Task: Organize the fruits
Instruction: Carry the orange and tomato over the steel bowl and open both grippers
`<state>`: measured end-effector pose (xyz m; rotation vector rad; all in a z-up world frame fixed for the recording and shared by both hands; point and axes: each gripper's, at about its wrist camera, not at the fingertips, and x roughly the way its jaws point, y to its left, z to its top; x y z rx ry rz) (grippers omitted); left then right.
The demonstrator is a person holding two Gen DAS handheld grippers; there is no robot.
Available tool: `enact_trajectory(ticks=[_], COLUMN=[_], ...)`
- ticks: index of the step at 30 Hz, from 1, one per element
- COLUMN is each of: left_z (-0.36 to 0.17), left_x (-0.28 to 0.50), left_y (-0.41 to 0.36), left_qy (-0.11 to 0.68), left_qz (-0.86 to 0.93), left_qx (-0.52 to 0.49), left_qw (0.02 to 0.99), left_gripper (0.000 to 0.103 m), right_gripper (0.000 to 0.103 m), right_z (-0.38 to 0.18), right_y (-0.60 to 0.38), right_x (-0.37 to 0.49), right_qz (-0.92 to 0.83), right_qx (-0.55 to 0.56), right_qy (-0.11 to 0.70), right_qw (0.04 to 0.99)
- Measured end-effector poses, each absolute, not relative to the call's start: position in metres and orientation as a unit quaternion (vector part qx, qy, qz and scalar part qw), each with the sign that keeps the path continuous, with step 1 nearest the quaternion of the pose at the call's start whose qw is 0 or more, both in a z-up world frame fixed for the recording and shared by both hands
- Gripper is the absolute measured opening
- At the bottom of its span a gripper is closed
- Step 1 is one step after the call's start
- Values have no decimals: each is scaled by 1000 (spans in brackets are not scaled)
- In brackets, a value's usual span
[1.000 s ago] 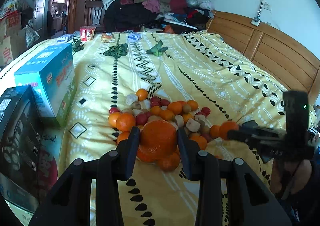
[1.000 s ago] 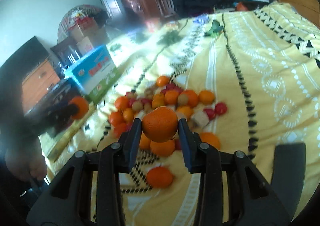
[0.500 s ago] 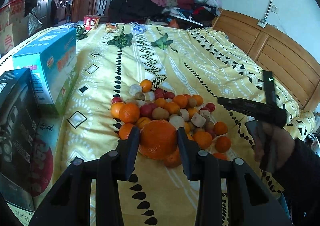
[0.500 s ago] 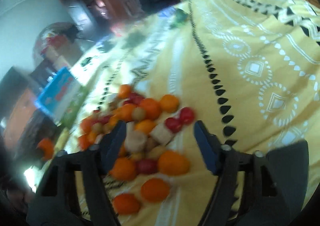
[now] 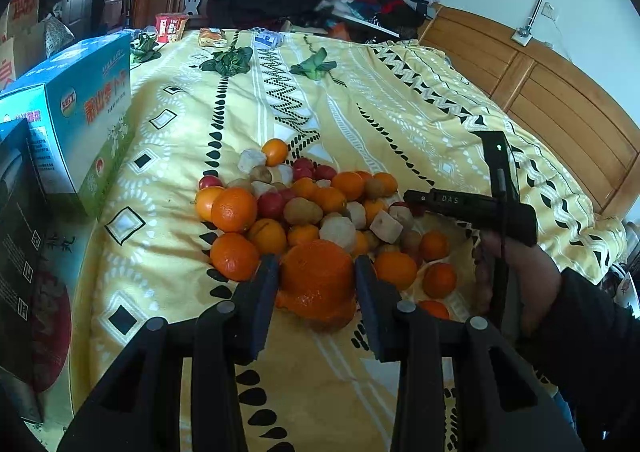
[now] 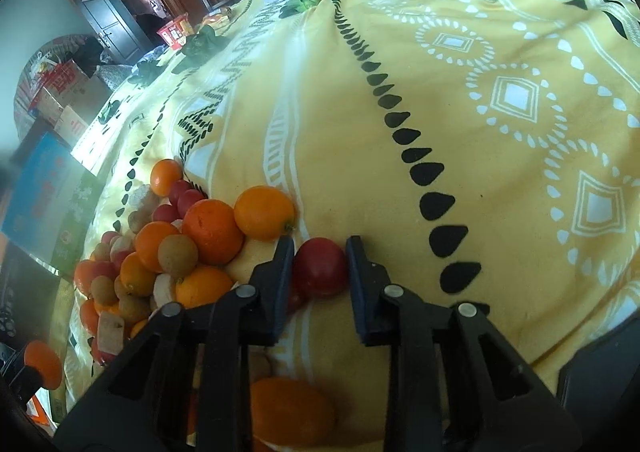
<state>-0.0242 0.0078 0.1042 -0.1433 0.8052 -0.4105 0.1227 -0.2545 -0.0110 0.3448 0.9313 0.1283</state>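
At the pile's three o'clock edge on the yellow patterned bedspread (image 6: 460,64), my right claw (image 6: 320,266) has just closed onto a small round red fruit (image 6: 320,266): soft, smooth, best pinched across its middle. My left claw (image 5: 316,284) clamps a large bumpy orange (image 5: 316,284).

free: bare bedspread (image 6: 500,180) right of fruit pile (image 5: 304,208) | blocked: boxes (image 5: 80,120) left, headboard (image 5: 560,92) right

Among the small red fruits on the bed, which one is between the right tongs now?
The red fruit at the pile's right edge, just below the pale orange. It alone sits between the right tongs, whose pads press it; the other red ones lie further left.
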Motion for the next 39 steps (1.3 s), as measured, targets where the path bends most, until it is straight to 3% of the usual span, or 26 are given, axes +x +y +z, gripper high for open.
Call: enact_trajectory(ticks=[6,15,20,27,33,39], left_z=[115,169,201,235,217,177], left_x=[-27,-52,-71,-121,-163,-173], left_y=[13,60,135,297,409,440], left_qy=[378,316,282,231,234,275], left_qz=[-190,-146,-70,109,227,254], left_qx=[-72,-77,-91,-107,-161,-192], left_qw=[903,934,952,961,932,907], left_gripper=[40,39,39,39,39,39], right_gripper=[27,27,27,27,27,27], right_z=[19,109,152,199,205,165], right_y=[-248,-175,-96,69,205,292], right_x=[92,53,43,17,-18,-38], right_qz=[72,122,185,328,444,497], right_qx=[140,71,56,20,-11,-46], right_qy=[405,328,299,271,284,353], right_qw=[901,934,934,905,850,791])
